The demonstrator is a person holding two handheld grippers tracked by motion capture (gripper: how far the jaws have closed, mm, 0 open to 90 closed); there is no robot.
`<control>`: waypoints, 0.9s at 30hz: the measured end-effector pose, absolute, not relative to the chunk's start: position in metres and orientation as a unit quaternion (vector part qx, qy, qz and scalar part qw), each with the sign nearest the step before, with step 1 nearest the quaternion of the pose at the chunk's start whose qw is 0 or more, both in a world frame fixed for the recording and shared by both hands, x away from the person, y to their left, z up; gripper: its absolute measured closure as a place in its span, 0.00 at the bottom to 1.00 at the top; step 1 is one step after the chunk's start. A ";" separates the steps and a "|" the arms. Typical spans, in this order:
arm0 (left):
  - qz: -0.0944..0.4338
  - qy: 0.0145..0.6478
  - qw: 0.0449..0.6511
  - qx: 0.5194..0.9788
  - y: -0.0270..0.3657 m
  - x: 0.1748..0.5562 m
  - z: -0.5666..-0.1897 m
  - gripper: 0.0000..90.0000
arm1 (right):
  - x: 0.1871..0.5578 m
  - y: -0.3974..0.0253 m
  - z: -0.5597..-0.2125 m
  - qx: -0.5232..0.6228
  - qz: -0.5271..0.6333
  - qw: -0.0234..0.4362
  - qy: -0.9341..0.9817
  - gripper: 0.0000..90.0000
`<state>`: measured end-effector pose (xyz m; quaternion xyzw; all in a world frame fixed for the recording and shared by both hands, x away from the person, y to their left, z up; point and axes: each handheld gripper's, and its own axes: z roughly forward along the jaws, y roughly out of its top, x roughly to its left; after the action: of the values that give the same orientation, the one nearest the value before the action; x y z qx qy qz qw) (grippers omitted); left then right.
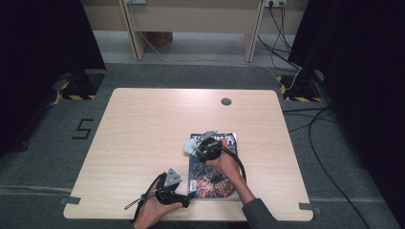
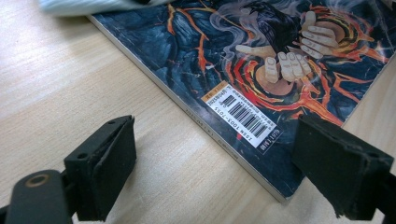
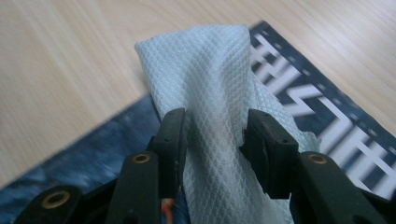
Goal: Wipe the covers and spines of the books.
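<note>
Magazine (image 1: pixel 213 167) lies flat on the table (image 1: pixel 143 133), at about 5 o'clock from the table's middle, near the person's edge. Its glossy dark cover carries orange artwork and a barcode label (image 2: pixel 243 115).

Right gripper (image 3: pixel 215 140) rests over the magazine's far end, at 12 o'clock on the cover, jaws narrowed and pinching a white cloth (image 3: pixel 205 79). Bunched between the jaws, the cloth has a quilted diamond texture and spreads forward onto the masthead; it looks soft, light and limp, so it should fold or drag wherever it is pushed. A grip on a gathered fold, as here, seems soundest.

Left gripper (image 2: pixel 210 172) hovers at the magazine's 7 o'clock corner, jaws wide and empty, straddling the spine edge beside the barcode.

The magazine looks thin, flexible and slick, likely to slide on the wood under a wiping stroke. Pressing or pinching that near corner would probably steady it best.
</note>
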<state>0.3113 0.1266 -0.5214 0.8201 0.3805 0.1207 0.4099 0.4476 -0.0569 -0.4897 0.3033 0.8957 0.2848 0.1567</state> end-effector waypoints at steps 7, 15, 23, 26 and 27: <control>0.120 0.380 0.410 0.821 0.127 0.312 -0.521 0.14 | 0.438 -0.060 -0.491 0.306 0.285 0.171 0.892 0.68; 0.120 0.380 0.410 0.820 0.127 0.312 -0.521 0.14 | 0.422 -0.052 -0.491 0.282 0.296 0.139 0.902 0.67; 0.119 0.380 0.411 0.820 0.127 0.311 -0.521 0.15 | 0.425 -0.072 -0.490 0.303 0.287 0.143 0.897 0.64; 0.119 0.380 0.411 0.820 0.127 0.311 -0.521 0.15 | 0.428 -0.089 -0.489 0.324 0.284 0.146 0.890 0.64; 0.119 0.381 0.411 0.820 0.127 0.311 -0.521 0.15 | 0.428 -0.094 -0.489 0.329 0.282 0.146 0.889 0.64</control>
<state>0.3109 0.1267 -0.5214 0.8197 0.3807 0.1193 0.4111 0.4283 -0.0938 -0.4886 0.3289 0.8892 0.2822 0.1464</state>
